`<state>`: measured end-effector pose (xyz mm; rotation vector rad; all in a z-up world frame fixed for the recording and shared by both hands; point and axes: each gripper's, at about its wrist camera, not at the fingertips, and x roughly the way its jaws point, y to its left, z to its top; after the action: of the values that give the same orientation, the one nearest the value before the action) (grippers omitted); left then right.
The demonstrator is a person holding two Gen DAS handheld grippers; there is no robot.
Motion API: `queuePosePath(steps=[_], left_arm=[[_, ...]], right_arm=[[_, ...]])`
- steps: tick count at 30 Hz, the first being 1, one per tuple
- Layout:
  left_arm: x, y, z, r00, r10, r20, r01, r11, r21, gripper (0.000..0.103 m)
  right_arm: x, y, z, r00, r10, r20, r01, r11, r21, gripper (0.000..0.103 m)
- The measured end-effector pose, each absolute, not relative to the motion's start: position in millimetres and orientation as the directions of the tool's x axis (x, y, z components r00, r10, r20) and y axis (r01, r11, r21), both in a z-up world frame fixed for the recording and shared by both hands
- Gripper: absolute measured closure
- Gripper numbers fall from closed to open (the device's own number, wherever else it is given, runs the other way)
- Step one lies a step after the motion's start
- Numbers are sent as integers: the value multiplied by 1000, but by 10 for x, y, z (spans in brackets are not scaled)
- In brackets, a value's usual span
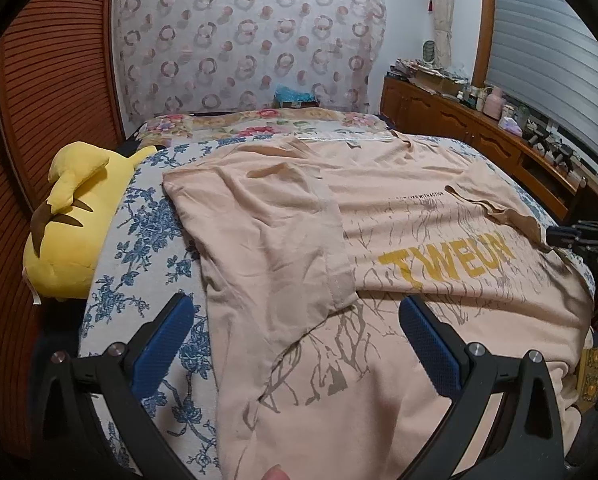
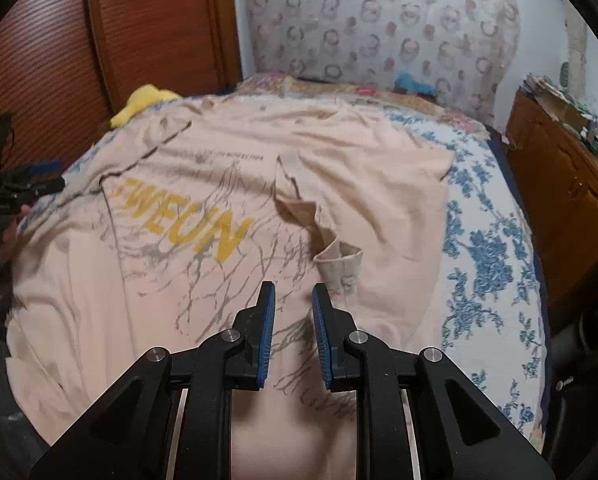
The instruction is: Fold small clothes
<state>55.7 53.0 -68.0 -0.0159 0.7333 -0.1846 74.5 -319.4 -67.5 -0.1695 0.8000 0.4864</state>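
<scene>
The peach T-shirt [image 1: 399, 208] is lying on the bed [image 1: 147, 240], both sleeves folded inward, body fold remaining. Left hand-held gripper [image 1: 295, 320] is gaping wide; right hand-held gripper [image 2: 293, 300] is hovering, slightly parted, empty.

The shirt [image 1: 399, 208] is soft, matt cloth, creased. The sheet [image 1: 147, 248] is matt woven cloth. The plush [image 1: 67, 236] looks fuzzy. The cabinet [image 1: 451, 120] is glossy wood. Gripper pads [image 2: 268, 340] are rough blue rubber on matt black plastic, with shiny metal pins.
</scene>
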Motion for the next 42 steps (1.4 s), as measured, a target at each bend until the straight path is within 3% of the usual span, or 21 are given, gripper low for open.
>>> queuePosePath(steps=[4, 10, 12, 22, 23, 25, 27, 29, 32, 38, 42], left_arm=[[564, 511, -684, 726, -176, -665, 166, 983, -80, 0], [582, 464, -719, 716, -179, -675, 176, 982, -74, 0], [578, 465, -711, 717, -179, -674, 177, 982, -73, 0], [704, 576, -677, 723, -169, -670, 161, 984, -74, 0], [743, 594, -661, 723, -167, -670, 162, 984, -71, 0], [841, 651, -628, 725, -157, -671, 160, 985, -58, 0], [964, 722, -605, 725, -142, -674, 151, 987, -45, 0], [1104, 801, -596, 722, -130, -679, 143, 989, -37, 0], [1315, 928, -605, 716, -119, -688, 131, 991, -36, 1], [1739, 1175, -682, 688, -128, -714, 118, 991, -64, 21], [1973, 1317, -761, 667, -122, -735, 91, 992, -82, 26]], right_arm=[[880, -3278, -612, 633, 318, -706, -427, 904, 24, 81], [1083, -3176, -821, 583, 305, -753, -437, 899, 26, 81], [1059, -3126, -842, 565, 330, -756, -470, 882, 33, 97], [768, -3117, -709, 533, 397, -747, -560, 828, 41, 99], [772, -3135, -685, 541, 398, -741, -557, 829, 38, 96], [805, -3158, -629, 561, 389, -730, -547, 837, 26, 80], [888, -3181, -559, 589, 372, -717, -532, 846, 2, 58], [1025, -3222, -510, 613, 362, -702, -518, 855, -11, 48], [1346, -3326, -531, 625, 324, -710, -484, 875, -26, 46], [1950, -3523, -702, 613, 272, -742, -423, 906, -17, 46], [2278, -3629, -807, 600, 249, -761, -388, 922, -4, 46]])
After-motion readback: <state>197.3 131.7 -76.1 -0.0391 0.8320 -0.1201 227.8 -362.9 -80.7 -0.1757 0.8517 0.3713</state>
